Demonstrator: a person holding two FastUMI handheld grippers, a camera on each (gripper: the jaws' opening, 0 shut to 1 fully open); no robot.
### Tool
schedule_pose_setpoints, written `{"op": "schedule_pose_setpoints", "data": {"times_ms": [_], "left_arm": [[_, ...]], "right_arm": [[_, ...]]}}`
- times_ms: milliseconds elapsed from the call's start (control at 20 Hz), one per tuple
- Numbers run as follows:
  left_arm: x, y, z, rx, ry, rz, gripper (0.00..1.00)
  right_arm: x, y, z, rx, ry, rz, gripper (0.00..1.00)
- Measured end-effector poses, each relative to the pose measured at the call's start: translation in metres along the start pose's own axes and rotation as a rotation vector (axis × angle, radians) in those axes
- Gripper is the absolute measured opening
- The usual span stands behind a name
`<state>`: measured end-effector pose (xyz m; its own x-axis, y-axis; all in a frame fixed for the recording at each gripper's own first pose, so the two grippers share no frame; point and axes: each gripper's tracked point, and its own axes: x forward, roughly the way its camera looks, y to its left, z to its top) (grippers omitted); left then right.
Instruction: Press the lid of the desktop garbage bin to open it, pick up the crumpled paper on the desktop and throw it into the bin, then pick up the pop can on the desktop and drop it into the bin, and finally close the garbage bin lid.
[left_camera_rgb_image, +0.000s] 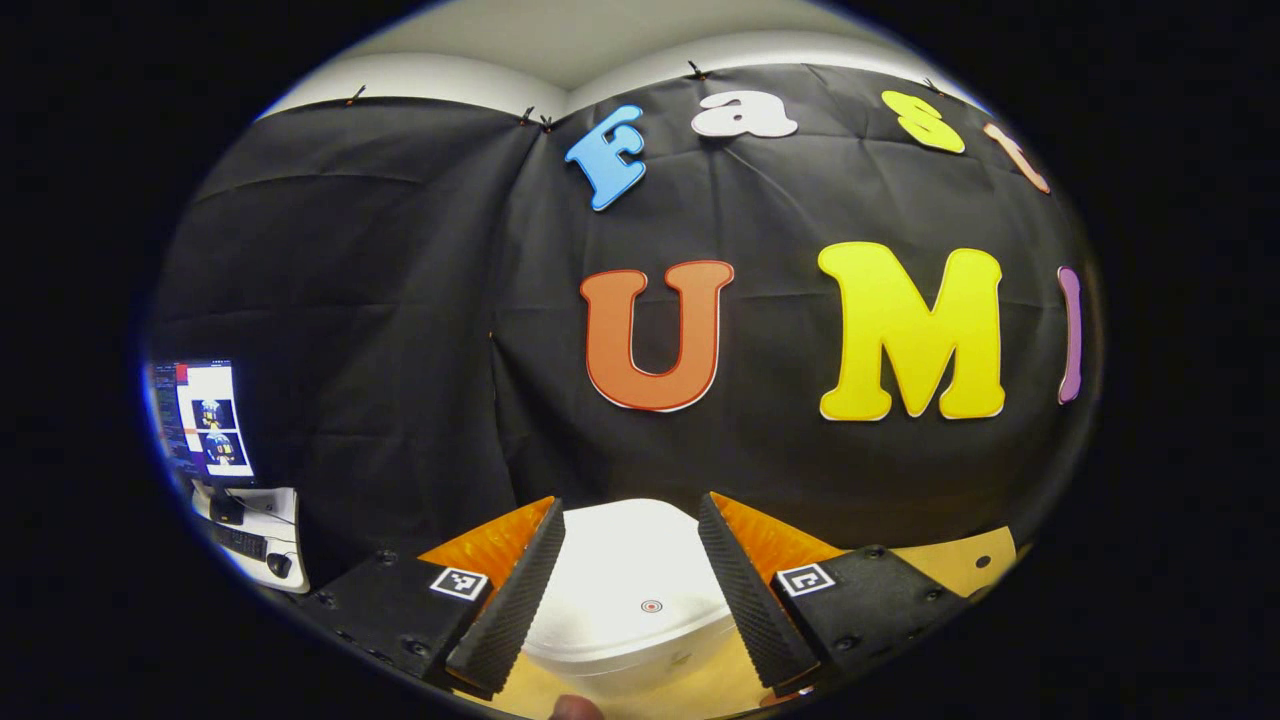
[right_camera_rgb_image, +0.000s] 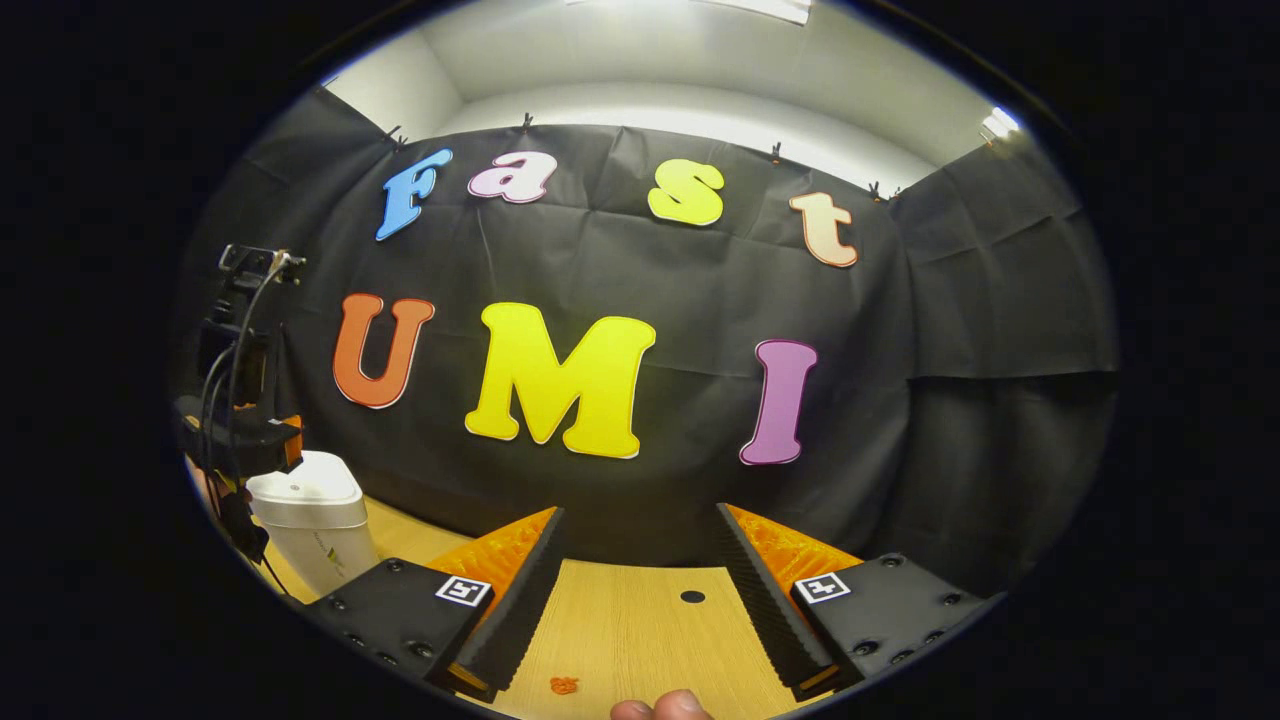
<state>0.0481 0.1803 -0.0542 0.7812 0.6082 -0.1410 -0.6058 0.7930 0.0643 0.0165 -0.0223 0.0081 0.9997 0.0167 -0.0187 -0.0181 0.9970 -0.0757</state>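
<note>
Left gripper view puts the white bin lid (left_camera_rgb_image: 630, 570) directly ahead between my left gripper's (left_camera_rgb_image: 630, 590) spread jaws; right gripper (right_camera_rgb_image: 635, 600), also spread, sits well off to that bin's side.

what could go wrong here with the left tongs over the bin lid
1. The left tongs hang open above the closed bin; a press away from the lid's red mark may fail to open it.
2. In the right gripper view the bin stands near the table edge, so a slanted push could slide or tip it.
</note>
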Motion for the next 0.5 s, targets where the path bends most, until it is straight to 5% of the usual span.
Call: {"op": "schedule_pose_setpoints", "data": {"times_ms": [500], "left_arm": [[0.023, -0.004, -0.066, -0.038, 0.214, 0.076, 0.40]], "right_arm": [[-0.002, -0.009, -0.004, -0.053, 0.006, -0.010, 0.94]]}}
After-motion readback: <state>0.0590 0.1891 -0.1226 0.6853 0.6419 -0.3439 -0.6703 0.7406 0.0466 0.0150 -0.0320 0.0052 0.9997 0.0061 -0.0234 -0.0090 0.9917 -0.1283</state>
